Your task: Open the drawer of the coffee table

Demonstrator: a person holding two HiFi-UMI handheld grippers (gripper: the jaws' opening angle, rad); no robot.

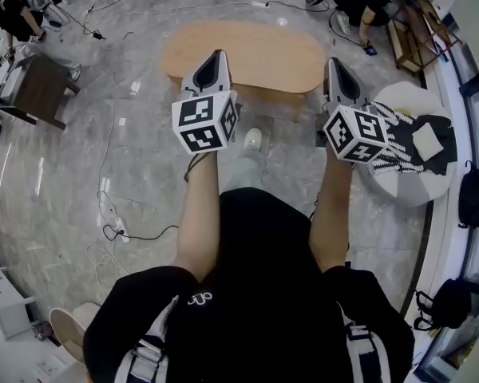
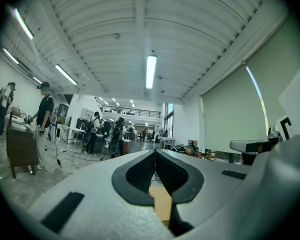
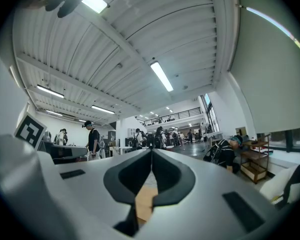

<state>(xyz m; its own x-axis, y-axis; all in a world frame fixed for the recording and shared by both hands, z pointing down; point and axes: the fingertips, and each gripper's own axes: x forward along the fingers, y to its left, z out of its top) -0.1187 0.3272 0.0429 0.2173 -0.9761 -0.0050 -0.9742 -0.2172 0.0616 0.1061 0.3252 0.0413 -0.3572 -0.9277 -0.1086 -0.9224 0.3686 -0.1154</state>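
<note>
An oval light-wood coffee table stands on the grey floor ahead of me; its drawer does not show from above. My left gripper is held level over the table's near left part, jaws shut with nothing between them. My right gripper hovers at the table's right end, also shut and empty. In the left gripper view the left gripper has its black pads pressed together, with a strip of the wooden top below. The right gripper looks the same over the wood in the right gripper view.
A white round seat with black-and-white cloth sits right of the table. A dark side table stands at the far left. Cables run across the floor on the left. People stand in the hall beyond. Bags lie at the right wall.
</note>
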